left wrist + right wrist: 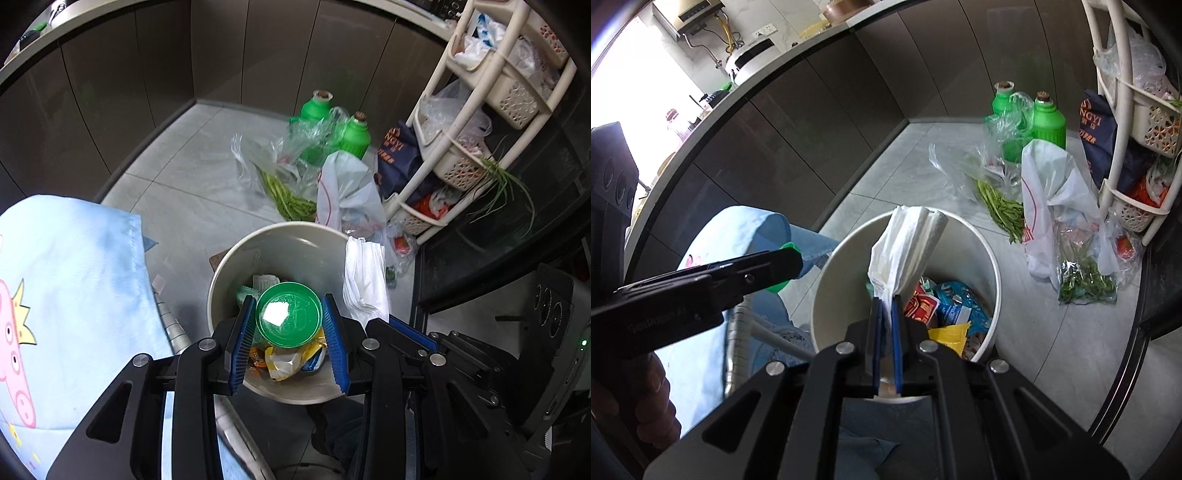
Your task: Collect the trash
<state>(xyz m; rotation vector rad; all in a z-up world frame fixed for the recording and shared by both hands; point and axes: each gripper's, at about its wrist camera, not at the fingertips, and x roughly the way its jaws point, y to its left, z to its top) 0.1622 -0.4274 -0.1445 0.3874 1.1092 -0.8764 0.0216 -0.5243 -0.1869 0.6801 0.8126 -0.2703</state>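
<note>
From the left wrist, the left gripper points steeply down over a pale round bin standing on the grey tiled floor. Its blue ribbed pads pinch a green cup by its sides, the round face of the cup turned toward the camera, directly above the bin's opening. Inside the bin lie crumpled wrappers — yellow, orange and white ones. Just to the right, the right gripper holds a wad of white tissue over the bin's right rim. Beyond the bin on the floor are clear plastic bags with green stalks, a white plastic bag and two green bottles; a cream basket rack stands at the right. A light blue cloth (printed with a pink cartoon pig) fills the lower left.

From the right wrist, the right gripper has its pads pressed nearly together on the lower end of the tissue, which stands up in front of the bin — its far rim behind it. Red, blue and yellow packets lie at the bottom. The left gripper comes in from the left, clamped on the green cup, here left of the bin's rim. Fingers show at the lower left edge.
</note>
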